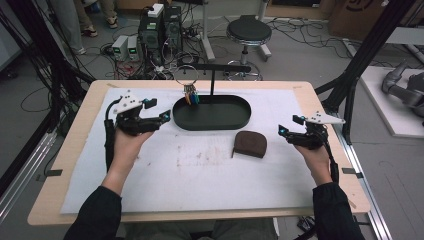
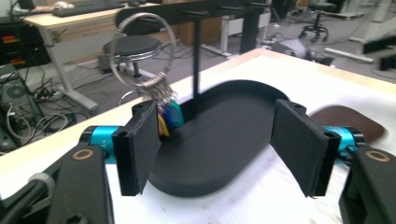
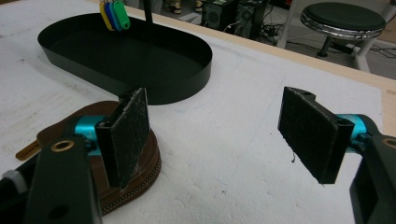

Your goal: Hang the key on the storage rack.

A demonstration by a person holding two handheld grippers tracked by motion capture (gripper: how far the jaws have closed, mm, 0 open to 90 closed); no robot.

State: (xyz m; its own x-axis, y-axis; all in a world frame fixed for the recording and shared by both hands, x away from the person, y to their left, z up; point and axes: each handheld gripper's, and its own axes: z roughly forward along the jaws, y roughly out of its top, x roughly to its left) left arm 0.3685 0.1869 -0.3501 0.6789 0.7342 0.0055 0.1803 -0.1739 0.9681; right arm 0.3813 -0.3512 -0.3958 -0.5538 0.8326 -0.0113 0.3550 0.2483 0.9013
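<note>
A black oval tray (image 1: pixel 240 120) lies at the back middle of the white mat, and a thin black stand (image 1: pixel 212 82) rises from it. From the stand's crossbar hangs a metal key ring (image 1: pixel 187 75) with coloured tags (image 1: pixel 191 97). A brown zip pouch (image 1: pixel 250 144) rests on the mat just in front of the tray's right end. My left gripper (image 1: pixel 159 110) is open, left of the tray, with the tags (image 2: pixel 170 116) and tray (image 2: pixel 219 154) between its pads. My right gripper (image 1: pixel 290 125) is open to the right of the pouch (image 3: pixel 140 182), holding nothing.
The mat (image 1: pixel 200 170) covers most of a wooden table (image 1: pixel 75 150). Beyond the far edge are a round stool (image 1: pixel 248 32), computer boxes (image 1: pixel 160 30) and loose cables on the floor. Black frame posts (image 1: pixel 360 60) stand at the right.
</note>
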